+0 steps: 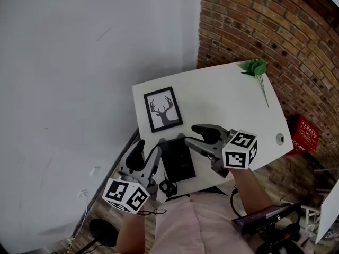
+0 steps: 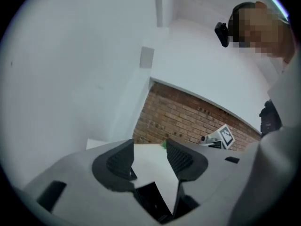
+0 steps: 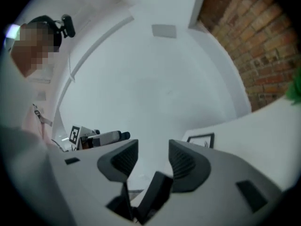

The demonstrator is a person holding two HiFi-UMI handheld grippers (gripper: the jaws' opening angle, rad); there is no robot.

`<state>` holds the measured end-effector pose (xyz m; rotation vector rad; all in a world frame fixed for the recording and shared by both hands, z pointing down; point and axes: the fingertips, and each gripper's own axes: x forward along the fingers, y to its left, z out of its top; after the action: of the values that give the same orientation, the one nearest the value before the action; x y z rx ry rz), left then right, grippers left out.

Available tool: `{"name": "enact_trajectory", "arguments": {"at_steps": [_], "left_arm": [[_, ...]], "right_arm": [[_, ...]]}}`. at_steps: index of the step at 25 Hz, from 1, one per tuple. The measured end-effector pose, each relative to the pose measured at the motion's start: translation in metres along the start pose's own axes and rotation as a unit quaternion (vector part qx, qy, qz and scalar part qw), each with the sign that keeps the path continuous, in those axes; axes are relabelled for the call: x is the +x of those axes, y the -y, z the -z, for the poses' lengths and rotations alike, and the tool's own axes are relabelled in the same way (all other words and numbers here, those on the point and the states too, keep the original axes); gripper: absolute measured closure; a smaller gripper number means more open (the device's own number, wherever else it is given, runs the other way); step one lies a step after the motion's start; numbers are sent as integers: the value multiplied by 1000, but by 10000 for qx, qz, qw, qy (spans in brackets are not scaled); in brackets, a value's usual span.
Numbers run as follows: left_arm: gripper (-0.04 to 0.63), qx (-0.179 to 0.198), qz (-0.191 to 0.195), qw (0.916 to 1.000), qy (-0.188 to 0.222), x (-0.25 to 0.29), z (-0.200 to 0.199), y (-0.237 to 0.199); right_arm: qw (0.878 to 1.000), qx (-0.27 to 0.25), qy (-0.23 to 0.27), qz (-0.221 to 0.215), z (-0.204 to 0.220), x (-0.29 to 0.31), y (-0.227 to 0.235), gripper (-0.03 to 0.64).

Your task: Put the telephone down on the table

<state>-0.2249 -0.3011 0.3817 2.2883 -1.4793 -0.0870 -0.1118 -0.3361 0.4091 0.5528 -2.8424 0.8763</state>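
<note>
The black telephone (image 1: 177,160) lies flat on the white table (image 1: 222,97) at its near left edge, its cord (image 1: 167,187) curling off the edge. My left gripper (image 1: 145,155) hovers just left of the phone, jaws apart with nothing between them. My right gripper (image 1: 192,135) hangs over the phone's right side, also open and empty. In the left gripper view the left gripper (image 2: 150,157) shows bare table through its gap and the telephone (image 2: 153,199) below. In the right gripper view the right gripper (image 3: 153,157) frames the white wall, with the telephone (image 3: 155,194) dark beneath.
A framed deer picture (image 1: 163,110) lies on the table behind the phone. A green sprig (image 1: 255,67) rests at the far right corner. A brick wall (image 1: 254,20) stands behind, a white wall to the left, and a red crate (image 1: 304,134) on the floor to the right.
</note>
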Motion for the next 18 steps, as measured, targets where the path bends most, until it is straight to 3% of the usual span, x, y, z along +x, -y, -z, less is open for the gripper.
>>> {"name": "enact_trajectory", "arguments": {"at_steps": [2, 5, 7, 12, 18], "left_arm": [[424, 420, -261, 9980, 395, -2, -39, 7], [529, 986, -594, 9893, 899, -2, -86, 15], [592, 1186, -754, 9829, 1192, -3, -108, 21], [594, 1636, -1019, 9696, 1508, -4, -131, 33], [594, 1766, -1122, 9658, 1529, -1, -137, 35]], "right_arm": [[9955, -689, 574, 319, -46, -5, -16, 480], [9741, -1658, 1246, 906, -95, -14, -34, 592], [9602, -2025, 1497, 1210, -111, -18, -41, 604], [9375, -2555, 1731, 1606, -123, -28, -51, 611], [9287, -2773, 1817, 1659, -128, -35, -61, 613]]}}
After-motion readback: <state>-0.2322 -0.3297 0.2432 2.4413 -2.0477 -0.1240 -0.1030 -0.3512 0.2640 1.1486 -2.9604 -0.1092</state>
